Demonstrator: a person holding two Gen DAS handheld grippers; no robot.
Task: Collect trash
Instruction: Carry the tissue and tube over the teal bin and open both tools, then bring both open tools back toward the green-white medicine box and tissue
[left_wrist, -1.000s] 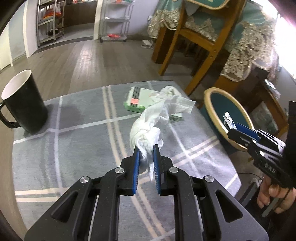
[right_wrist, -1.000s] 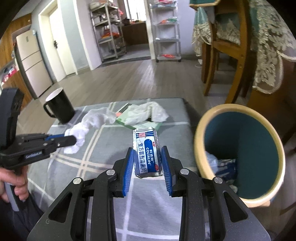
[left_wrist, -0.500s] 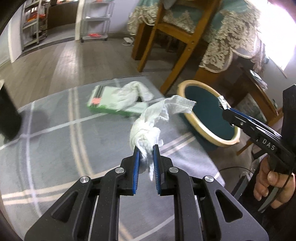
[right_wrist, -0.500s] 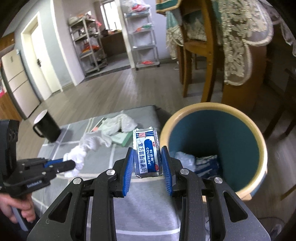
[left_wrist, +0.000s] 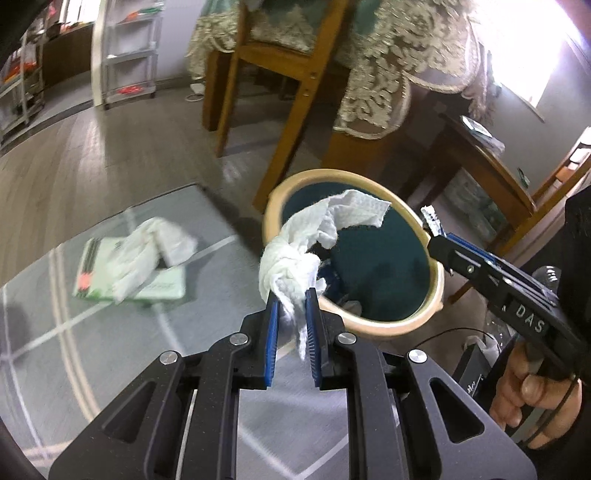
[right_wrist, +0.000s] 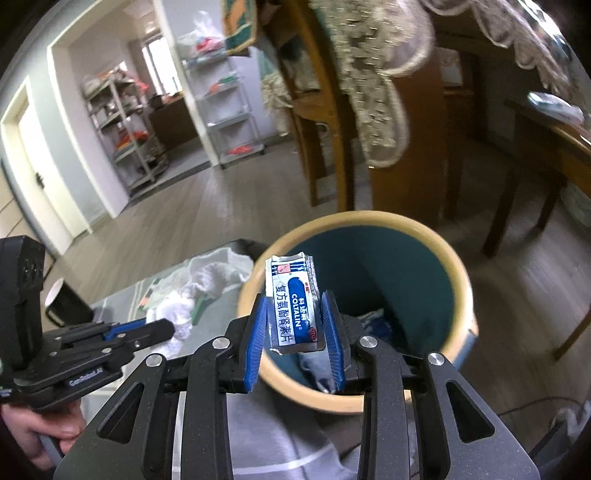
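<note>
A: Left gripper (left_wrist: 290, 302) pinched narrow on the twisted white tissue (left_wrist: 295, 254), loose tail flopping up toward 1 o'clock across the mouth of the bin (left_wrist: 436, 291). Right gripper (right_wrist: 295, 325) clamped on the blue-and-white medicine sachet (right_wrist: 293, 306), bin (right_wrist: 461, 280) filling that view from 12 to 3 o'clock.

B: Both loads over the opening yet?

A: Sachet looks above the near rim, roughly centred. Tissue knot seems short of the rim at about 10 o'clock of the bin; only the tail reaches over.

B: Then best carried further in before letting go. Otherwise a likely snag on the rim, or a drop onto the grey cloth (left_wrist: 110, 332).

A: Agreed. Better released one at a time, grippers kept apart to avoid a knock. Probably worth a small shake for the tissue, being soft and clingy.

B: Anything left behind?

A: More crumpled tissue (left_wrist: 155, 251) on a green packet (left_wrist: 162, 288), at 9 o'clock on the cloth.
</note>
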